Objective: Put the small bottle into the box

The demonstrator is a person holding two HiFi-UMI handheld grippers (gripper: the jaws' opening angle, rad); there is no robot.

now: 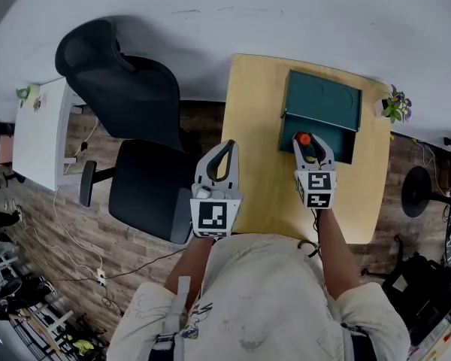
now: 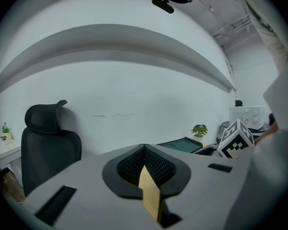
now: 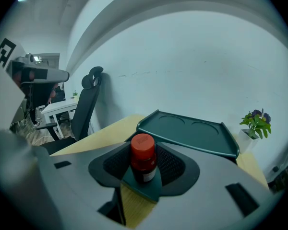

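The small dark bottle [image 1: 304,139] with a red cap stands upright between the pads of my right gripper [image 1: 313,143]. In the right gripper view the bottle [image 3: 144,161] rests on a green surface, with the mesh pads close against both its sides. The green box [image 1: 322,101] lies open at the far side of the wooden table [image 1: 257,119], and the right gripper [image 3: 145,145] reaches over its near edge. The box's lid [image 3: 192,134] with two round recesses rises behind the bottle. My left gripper [image 1: 228,146] hovers at the table's left edge, shut and empty; its jaws [image 2: 144,150] meet at the tip.
A black office chair [image 1: 135,134] stands left of the table, close to the left gripper. A white desk [image 1: 36,134] is farther left. A small potted plant [image 1: 396,105] sits at the table's far right corner. Cables lie on the wood-pattern floor [image 1: 75,232].
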